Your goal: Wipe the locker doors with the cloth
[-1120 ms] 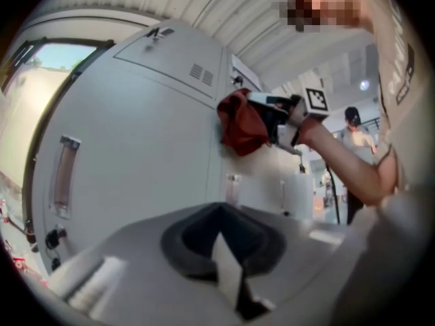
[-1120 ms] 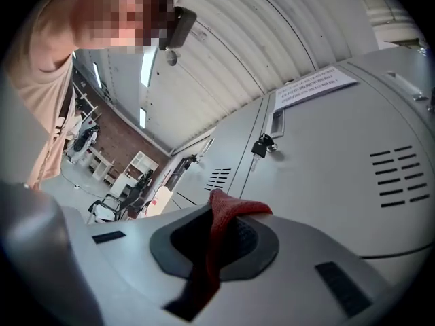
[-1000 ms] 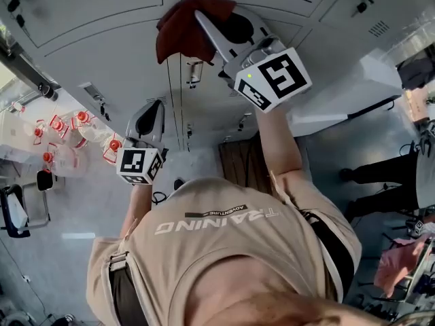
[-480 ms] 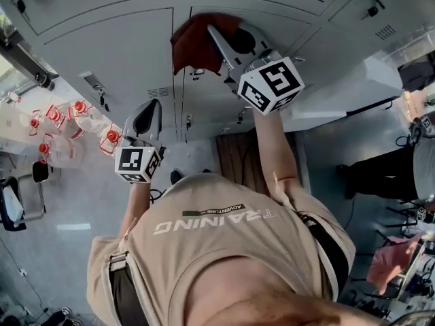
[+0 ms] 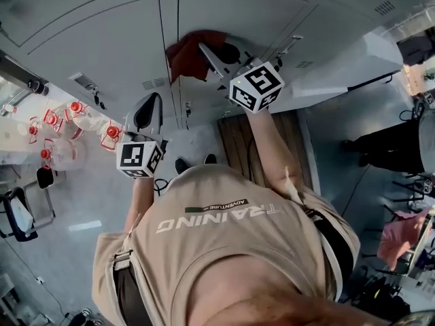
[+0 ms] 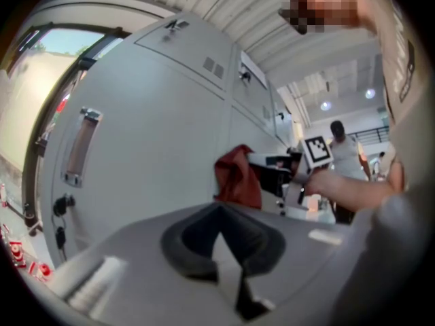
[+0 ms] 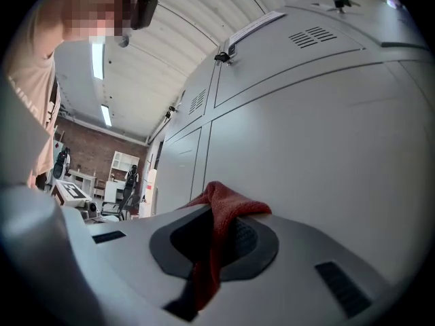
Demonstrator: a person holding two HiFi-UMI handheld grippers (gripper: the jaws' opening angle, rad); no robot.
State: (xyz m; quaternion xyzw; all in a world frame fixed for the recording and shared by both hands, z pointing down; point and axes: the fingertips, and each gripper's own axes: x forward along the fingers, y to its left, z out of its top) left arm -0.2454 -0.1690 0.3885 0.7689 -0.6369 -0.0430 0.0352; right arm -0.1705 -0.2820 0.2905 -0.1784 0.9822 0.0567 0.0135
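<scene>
Gripping a red cloth [image 7: 228,206] in the right gripper [image 7: 219,231], with the jaws shut tight on it. Letting one fold poke out over the tips and another bit hang down between the jaws. Holding the cloth up against the grey locker doors [image 5: 102,43], right by the thin line where two doors meet. Stretching the right arm [image 5: 272,148] far out toward the doors.

Holding the left gripper [image 5: 150,106] lower and more to the left, well apart from the cloth. Showing its jaws closed together, with nothing between them. Pointing it along the doors, with a long handle [image 6: 81,148] off to the left.

Carrying a cube [image 5: 256,85] with black and white squares on the right gripper, and one like it on the left gripper.

Wearing a tan shirt [image 5: 224,250] with white letters on it. Seeing clear bottles [image 5: 75,124] with red caps bunched together far over on the left. Seeing little air slots [image 7: 312,36] high up on one door.
</scene>
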